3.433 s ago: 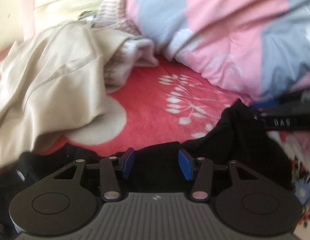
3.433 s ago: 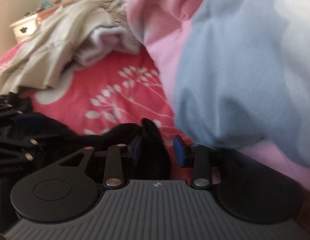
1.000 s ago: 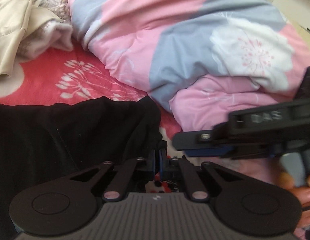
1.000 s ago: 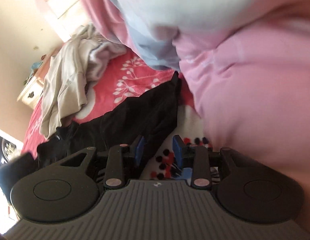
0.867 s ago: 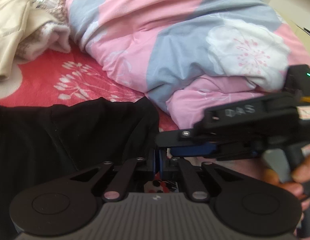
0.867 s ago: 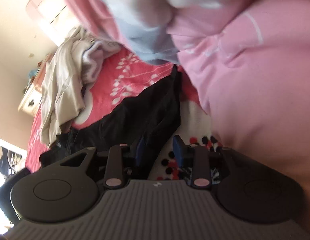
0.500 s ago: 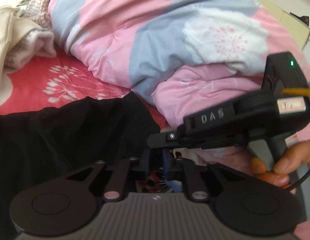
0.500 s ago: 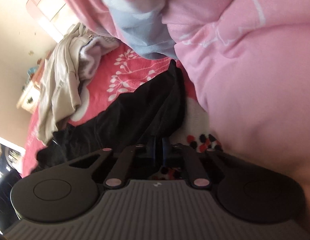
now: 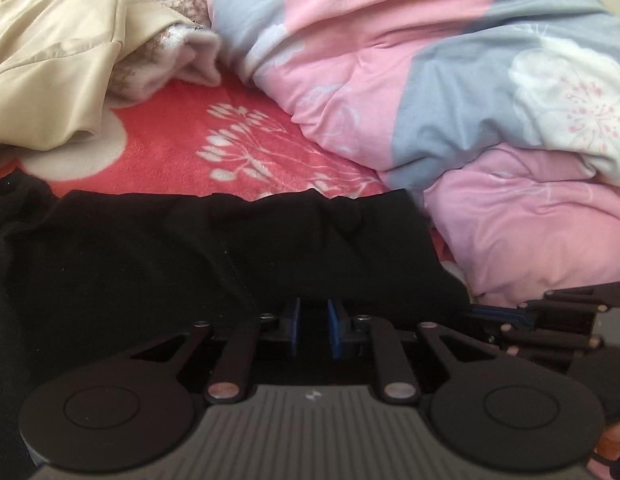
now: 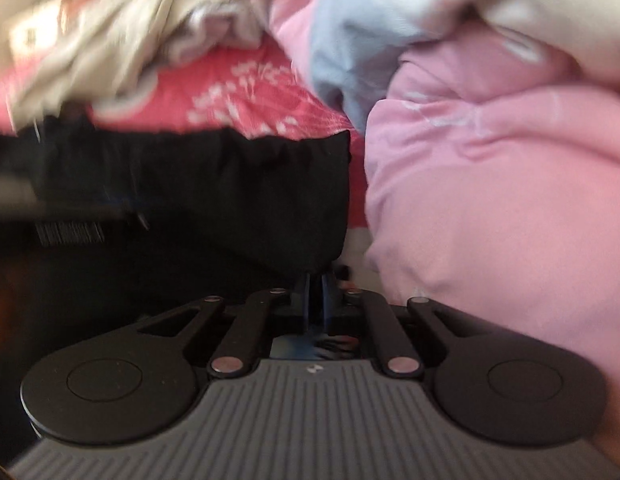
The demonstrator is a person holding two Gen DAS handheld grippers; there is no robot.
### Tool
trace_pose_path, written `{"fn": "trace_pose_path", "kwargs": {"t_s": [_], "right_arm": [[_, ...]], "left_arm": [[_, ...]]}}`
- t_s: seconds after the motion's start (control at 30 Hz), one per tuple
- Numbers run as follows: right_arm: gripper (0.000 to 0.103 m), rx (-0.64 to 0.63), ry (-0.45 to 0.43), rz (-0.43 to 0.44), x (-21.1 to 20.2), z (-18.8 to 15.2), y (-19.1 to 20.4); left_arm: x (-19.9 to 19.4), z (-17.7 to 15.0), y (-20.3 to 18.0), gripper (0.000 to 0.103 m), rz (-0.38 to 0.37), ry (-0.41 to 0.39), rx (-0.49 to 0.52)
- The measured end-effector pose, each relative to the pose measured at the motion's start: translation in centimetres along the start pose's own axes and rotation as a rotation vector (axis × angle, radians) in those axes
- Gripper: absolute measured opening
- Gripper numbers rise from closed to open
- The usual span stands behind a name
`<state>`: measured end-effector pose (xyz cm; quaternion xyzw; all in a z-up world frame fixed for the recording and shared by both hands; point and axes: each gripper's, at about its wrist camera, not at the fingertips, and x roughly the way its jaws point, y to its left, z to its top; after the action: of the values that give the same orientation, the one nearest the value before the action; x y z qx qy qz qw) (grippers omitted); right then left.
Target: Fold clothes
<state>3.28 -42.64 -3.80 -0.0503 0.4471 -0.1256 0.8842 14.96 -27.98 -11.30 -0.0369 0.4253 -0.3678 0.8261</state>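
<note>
A black garment [image 9: 229,248] lies spread across the red floral bedspread [image 9: 181,136]. My left gripper [image 9: 313,326] hovers over the garment's near edge. Its blue pads stand a narrow gap apart and are closing, with black cloth between them. My right gripper [image 9: 492,312] reaches in from the right at the garment's near right corner. In the blurred right wrist view, the right gripper [image 10: 316,296] has its pads pressed together on that corner of the black garment [image 10: 229,184].
A puffy pink, grey-blue and white quilt [image 9: 430,80] is heaped on the right, close to the garment's right edge. A beige garment [image 9: 49,60] and a pale knitted piece [image 9: 169,48] are piled at the far left. A hand [image 9: 614,440] shows at the bottom right.
The right gripper closed on the garment's corner and rolled level. The left gripper let go of that corner, opened a little and shifted left along the near edge.
</note>
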Motion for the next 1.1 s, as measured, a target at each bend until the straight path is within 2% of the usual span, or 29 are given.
{"fn": "trace_pose_path", "kwargs": {"t_s": [0.13,0.17,0.27,0.33,0.4,0.47,0.53,0.63,0.8,0.93,1.0,1.07,1.1], "right_arm": [[0.000,-0.287,-0.043,-0.225,0.1,-1.5,2.5],[0.001,-0.325,-0.059,-0.251,-0.1,-1.9,2.8],[0.005,-0.350,-0.098,-0.242,-1.7,-2.3,3.0],[0.008,-0.366,-0.141,-0.190,-3.1,-2.6,3.0],[0.017,-0.451,-0.151,-0.180,-3.5,-3.1,4.0],[0.035,-0.556,-0.149,-0.176,-3.4,-3.8,5.1],[0.036,-0.648,-0.099,-0.193,-2.3,-4.3,5.8],[0.036,-0.699,-0.088,-0.218,-1.5,-4.5,6.2],[0.035,-0.694,-0.068,-0.192,-0.4,-4.1,5.9],[0.034,-0.820,-0.035,-0.203,1.4,-4.6,7.1],[0.025,-0.880,-0.026,-0.201,1.4,-5.3,7.9],[0.006,-0.910,-0.011,-0.196,1.8,-5.6,8.2],[0.005,-0.925,-0.008,-0.208,2.0,-5.8,8.3]], "left_arm": [[0.3,0.0,-0.4,0.015,0.032,0.000,0.044],[0.3,0.0,-0.5,0.015,0.035,0.000,0.052],[0.2,-0.1,-0.2,0.015,0.028,0.001,0.047],[0.2,-0.2,0.0,0.015,0.018,0.003,0.039],[0.2,-0.2,0.1,0.015,0.010,0.007,0.027],[0.2,-0.1,0.1,0.015,0.007,0.009,0.028],[0.2,-0.2,0.1,0.015,0.006,0.010,0.029],[0.1,-0.3,0.1,0.015,0.004,0.009,0.033],[0.1,-0.3,0.1,0.015,0.004,0.008,0.034],[0.1,-0.4,0.0,0.015,0.005,0.008,0.041],[0.1,-0.4,0.0,0.015,0.008,0.007,0.046],[0.1,-0.4,-0.1,0.015,0.012,0.006,0.049],[0.1,-0.4,-0.2,0.015,0.013,0.006,0.052]]}}
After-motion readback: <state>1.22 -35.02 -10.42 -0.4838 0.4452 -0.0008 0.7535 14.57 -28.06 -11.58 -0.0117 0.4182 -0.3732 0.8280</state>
